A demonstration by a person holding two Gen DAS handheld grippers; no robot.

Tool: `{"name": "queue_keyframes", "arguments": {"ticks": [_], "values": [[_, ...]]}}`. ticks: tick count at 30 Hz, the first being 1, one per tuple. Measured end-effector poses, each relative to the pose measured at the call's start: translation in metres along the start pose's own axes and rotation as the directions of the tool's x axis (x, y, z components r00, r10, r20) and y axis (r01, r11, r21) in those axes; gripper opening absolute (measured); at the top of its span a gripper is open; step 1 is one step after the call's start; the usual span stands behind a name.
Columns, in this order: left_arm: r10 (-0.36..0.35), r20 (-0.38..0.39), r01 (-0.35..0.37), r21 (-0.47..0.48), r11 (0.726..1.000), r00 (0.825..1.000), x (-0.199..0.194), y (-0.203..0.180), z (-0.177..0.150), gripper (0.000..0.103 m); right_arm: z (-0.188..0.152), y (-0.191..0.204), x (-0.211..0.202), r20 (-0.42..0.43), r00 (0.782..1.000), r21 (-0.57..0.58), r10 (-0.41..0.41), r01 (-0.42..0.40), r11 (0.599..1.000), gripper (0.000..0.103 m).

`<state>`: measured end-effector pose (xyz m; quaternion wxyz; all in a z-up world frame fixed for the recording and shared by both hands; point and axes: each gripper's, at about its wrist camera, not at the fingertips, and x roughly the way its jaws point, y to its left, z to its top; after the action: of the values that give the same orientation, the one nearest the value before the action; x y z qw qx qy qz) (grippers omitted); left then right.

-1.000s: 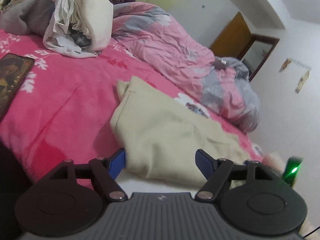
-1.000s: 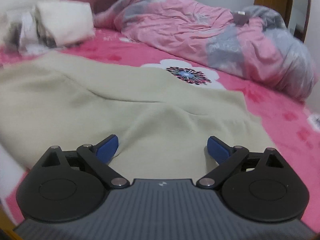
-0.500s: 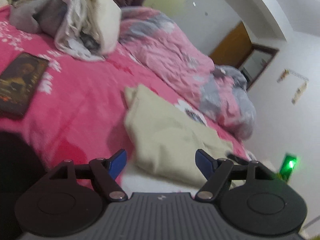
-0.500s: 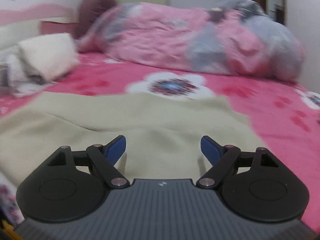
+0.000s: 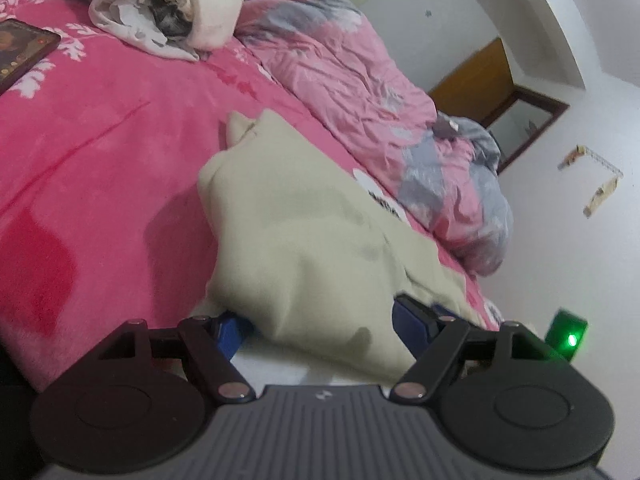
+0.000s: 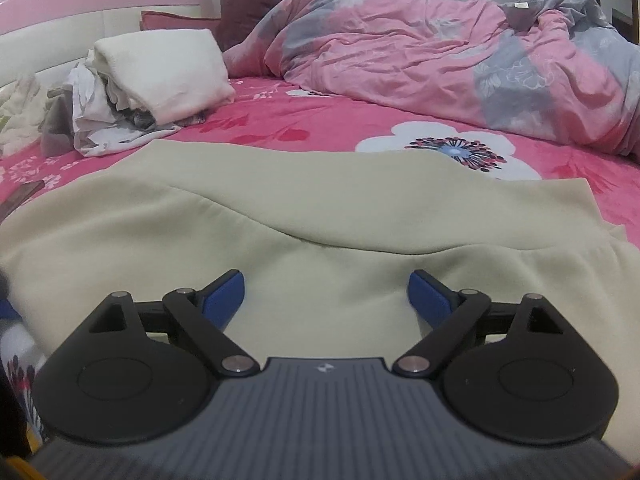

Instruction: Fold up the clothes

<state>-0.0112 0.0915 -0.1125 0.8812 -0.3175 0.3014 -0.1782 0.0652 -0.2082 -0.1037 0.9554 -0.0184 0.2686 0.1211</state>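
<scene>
A beige fleece garment [image 5: 304,236] [image 6: 304,216] lies spread on the pink bed, partly folded over itself. My left gripper [image 5: 320,326] is open at the garment's near left edge, and the cloth bulges between its blue fingers and covers part of the left one. My right gripper [image 6: 326,292] is open and low over the garment's near hem, with cloth lying between its blue fingers [image 6: 224,294]. Neither gripper is closed on the cloth.
A heap of white and grey clothes [image 5: 172,4] [image 6: 140,84] sits at the head of the bed. A rumpled pink and grey quilt [image 5: 384,104] [image 6: 440,64] fills the far side. A phone [image 5: 20,50] lies on the pink sheet at left. A green light [image 5: 572,338] glows beyond the bed.
Both grippers have dipped back down to the beige garment's near edge after tilting up. The cloth now bulges between the left gripper's fingers. Both stay open.
</scene>
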Motion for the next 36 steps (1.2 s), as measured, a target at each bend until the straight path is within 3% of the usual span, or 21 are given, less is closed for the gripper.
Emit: {"name": "queue_keyframes", "arguments": {"ticks": [3,5,8,15,18,22,28,30,36], "values": [[0.036,0.04,-0.036,0.013,0.999,0.999,0.011,-0.003,0.001,0.069,0.0,0.0,0.004,0.005,1.0,-0.002,-0.002,0.002,1.0,0.091],[0.085,0.063,-0.088,0.05,0.995,0.994,0.02,-0.01,0.002,0.05,-0.001,0.0,0.004,0.008,1.0,-0.001,-0.001,0.001,1.0,0.091],[0.13,0.091,-0.136,0.064,0.989,0.987,0.026,-0.016,0.008,0.031,-0.002,0.0,0.004,0.015,1.0,-0.001,-0.001,0.001,1.0,0.091],[0.106,0.198,-0.146,0.2,0.969,0.974,0.021,-0.064,0.021,0.023,-0.008,0.002,-0.017,0.03,0.998,-0.044,-0.046,0.047,0.998,0.09],[0.078,0.244,-0.146,0.274,0.951,0.967,0.019,-0.089,0.027,0.021,-0.014,-0.004,-0.018,0.033,0.999,-0.012,-0.027,0.027,1.0,0.091],[-0.04,0.254,-0.064,0.388,0.919,0.966,0.026,-0.133,0.034,0.02,-0.014,-0.006,-0.013,0.038,0.999,-0.013,-0.027,0.027,1.0,0.094],[-0.196,0.164,0.063,0.59,0.805,0.967,0.064,-0.209,0.017,0.019,-0.016,-0.017,-0.018,0.063,0.998,0.05,0.002,-0.005,0.999,0.092],[-0.223,0.1,0.114,0.624,0.773,0.97,0.083,-0.227,0.007,0.018,-0.019,-0.026,-0.026,0.081,0.997,0.079,0.005,-0.012,0.997,0.091],[-0.208,-0.111,0.231,0.629,0.742,0.972,0.149,-0.246,-0.025,0.017,-0.041,-0.067,-0.075,0.146,0.989,0.162,-0.032,0.008,0.987,0.091]]}}
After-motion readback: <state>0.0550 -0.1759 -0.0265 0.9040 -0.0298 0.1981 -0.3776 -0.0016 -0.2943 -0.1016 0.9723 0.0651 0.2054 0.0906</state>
